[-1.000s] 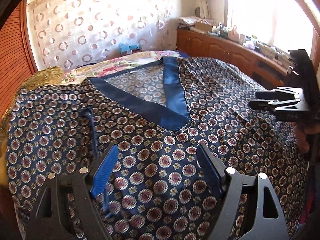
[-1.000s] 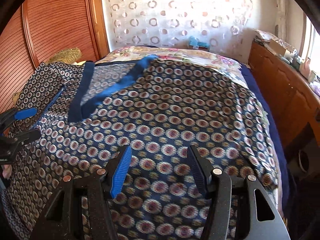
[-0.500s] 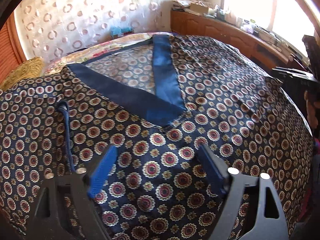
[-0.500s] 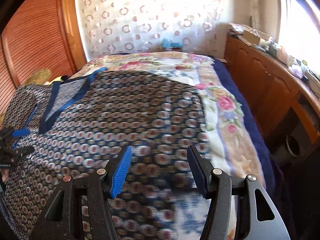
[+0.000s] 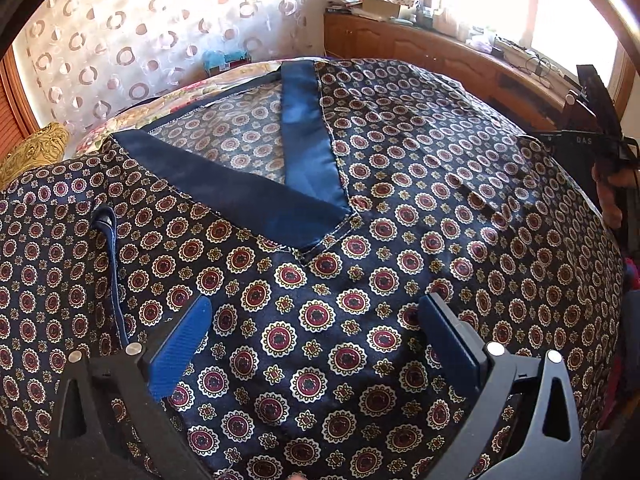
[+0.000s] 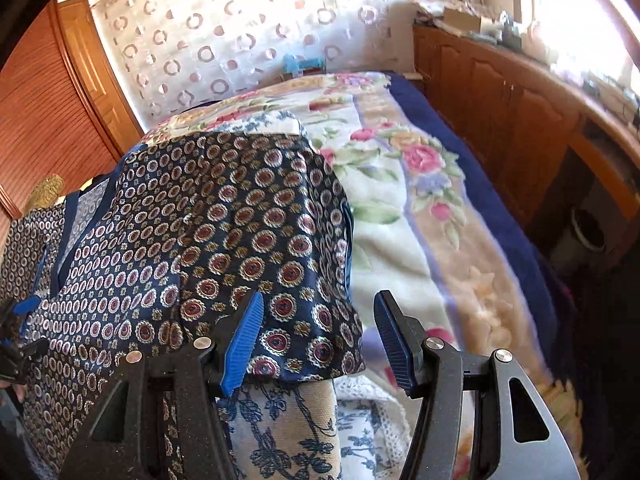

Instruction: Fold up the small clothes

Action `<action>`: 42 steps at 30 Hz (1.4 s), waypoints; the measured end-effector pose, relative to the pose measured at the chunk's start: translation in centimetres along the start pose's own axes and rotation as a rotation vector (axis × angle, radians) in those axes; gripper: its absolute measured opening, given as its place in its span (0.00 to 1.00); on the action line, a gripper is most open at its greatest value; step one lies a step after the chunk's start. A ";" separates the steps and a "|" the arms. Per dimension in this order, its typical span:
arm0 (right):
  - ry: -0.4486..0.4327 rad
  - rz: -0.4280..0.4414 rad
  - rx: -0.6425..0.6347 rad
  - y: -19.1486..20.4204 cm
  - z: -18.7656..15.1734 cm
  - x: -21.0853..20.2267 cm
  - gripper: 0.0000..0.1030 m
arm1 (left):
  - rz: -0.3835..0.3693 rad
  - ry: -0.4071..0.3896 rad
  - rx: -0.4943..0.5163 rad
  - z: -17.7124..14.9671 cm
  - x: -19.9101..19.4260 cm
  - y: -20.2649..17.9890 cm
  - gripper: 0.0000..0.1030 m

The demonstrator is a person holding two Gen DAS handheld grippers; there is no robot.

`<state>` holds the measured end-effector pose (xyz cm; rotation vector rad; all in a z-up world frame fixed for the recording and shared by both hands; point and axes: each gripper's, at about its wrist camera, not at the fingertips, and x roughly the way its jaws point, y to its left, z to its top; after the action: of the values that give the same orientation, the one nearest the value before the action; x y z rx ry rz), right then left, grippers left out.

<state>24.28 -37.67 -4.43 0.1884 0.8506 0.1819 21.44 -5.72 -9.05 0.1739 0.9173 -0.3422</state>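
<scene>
A dark navy garment [image 5: 360, 240] printed with red-and-cream medallions lies spread across the bed [image 6: 400, 216], its plain blue V-shaped neck band [image 5: 288, 200] opening toward the far end and a thin blue loop [image 5: 110, 248] lying on the cloth to the left. In the right wrist view one sleeve or side edge of the garment [image 6: 248, 248] ends in a hem near the bed's front, over a blue-and-white floral cloth [image 6: 280, 420].

The left gripper [image 5: 316, 336] hovers above the chest of the garment with its jaws wide — nothing between them. The right gripper [image 6: 320, 332] sits at the hem, jaws also wide; its left blue pad overlaps the patterned edge in the picture, the right pad is over the flowered blanket [image 6: 420, 184], and no cloth is pinched.

Beyond the bed hangs a sheer curtain with ring patterns [image 5: 140, 40] — to the right runs a wooden cabinet [image 6: 500, 92] under a bright window, its top cluttered.
</scene>
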 end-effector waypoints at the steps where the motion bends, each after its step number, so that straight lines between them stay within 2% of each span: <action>1: 0.003 0.020 0.009 -0.2 0.0 -0.1 0.58 | -0.001 0.000 -0.001 0.0 0.0 0.1 1.00; 3: 0.020 0.058 0.022 -0.6 0.2 0.0 0.58 | 0.001 0.000 -0.003 -0.1 -0.2 0.2 1.00; 5: 0.023 0.087 0.020 -1.3 0.4 -0.5 0.53 | 0.004 0.000 -0.007 -0.1 -0.1 0.2 1.00; 8: 0.028 0.137 0.019 -1.7 0.4 -1.2 0.34 | 0.004 0.000 -0.008 -0.1 -0.1 0.3 1.00; 11: 0.016 0.088 -0.032 -0.7 0.3 -1.1 0.28 | 0.003 0.000 -0.009 0.0 -0.1 0.2 1.00; 12: 0.010 0.068 -0.042 -0.8 0.3 -1.2 0.20 | 0.003 0.000 -0.009 0.0 -0.1 0.3 1.00; 13: 0.002 0.040 -0.047 -0.9 0.2 -1.2 0.08 | 0.003 0.000 -0.009 0.0 -0.1 0.2 1.00; 16: -0.022 0.021 -0.068 -0.8 0.5 -2.2 0.04 | 0.003 0.001 -0.009 0.0 -0.1 0.3 1.00; 22: -0.141 -0.002 -0.156 2.4 0.3 -5.5 0.03 | 0.002 0.000 -0.011 0.0 -0.1 0.4 1.00; 27: -0.233 0.083 -0.272 7.0 -0.2 -8.7 0.03 | 0.000 -0.011 -0.012 0.0 -0.4 0.3 1.00; 31: -0.212 0.143 -0.361 10.0 -1.8 -9.2 0.03 | 0.012 -0.130 -0.036 0.4 -2.5 0.3 1.00; 36: -0.161 0.189 -0.362 9.3 -2.5 -8.5 0.04 | -0.038 -0.245 -0.050 1.2 -6.4 -0.7 1.00; 39: -0.187 0.212 -0.333 7.5 -2.1 -9.2 0.26 | -0.072 -0.315 -0.034 1.5 -9.1 -2.1 1.00; 42: -0.239 0.198 -0.259 4.6 -1.6 -10.7 0.41 | -0.116 -0.351 -0.020 1.7 -10.9 -3.9 1.00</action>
<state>15.74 -35.56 3.43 0.0490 0.5627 0.4441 15.19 -7.52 0.68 0.0396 0.5844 -0.4545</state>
